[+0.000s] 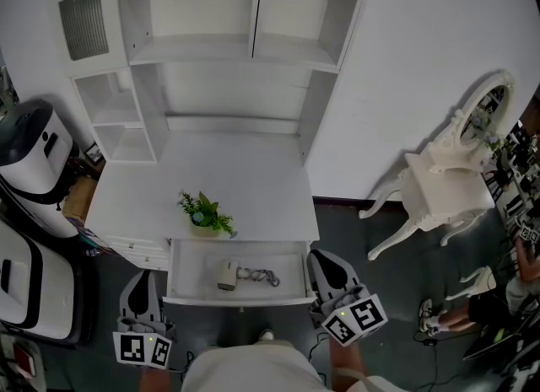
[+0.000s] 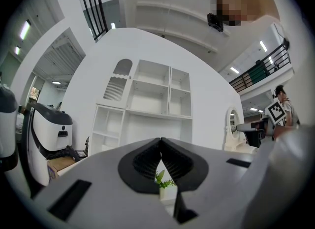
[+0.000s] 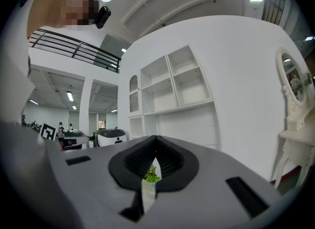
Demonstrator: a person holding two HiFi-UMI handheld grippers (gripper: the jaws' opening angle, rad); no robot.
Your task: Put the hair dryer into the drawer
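Pale grey hair dryer (image 1: 227, 275) with its coiled cord lies inside the open white drawer (image 1: 191, 267), lower centre of the head view. The body sits just left of the drawer's middle and the cord trails right, so the long axis runs left-right along the drawer.

- Left tongs (image 1: 143, 279) (image 2: 161, 142): clenched, empty, just outside the drawer's left end.
- Right tongs (image 1: 324, 259) (image 3: 155, 140): clenched, empty, at its right end.
- The dryer lies between them, body slightly nearer the left.
- White table (image 1: 245, 175) above.

Likely only the drawer is left to close.
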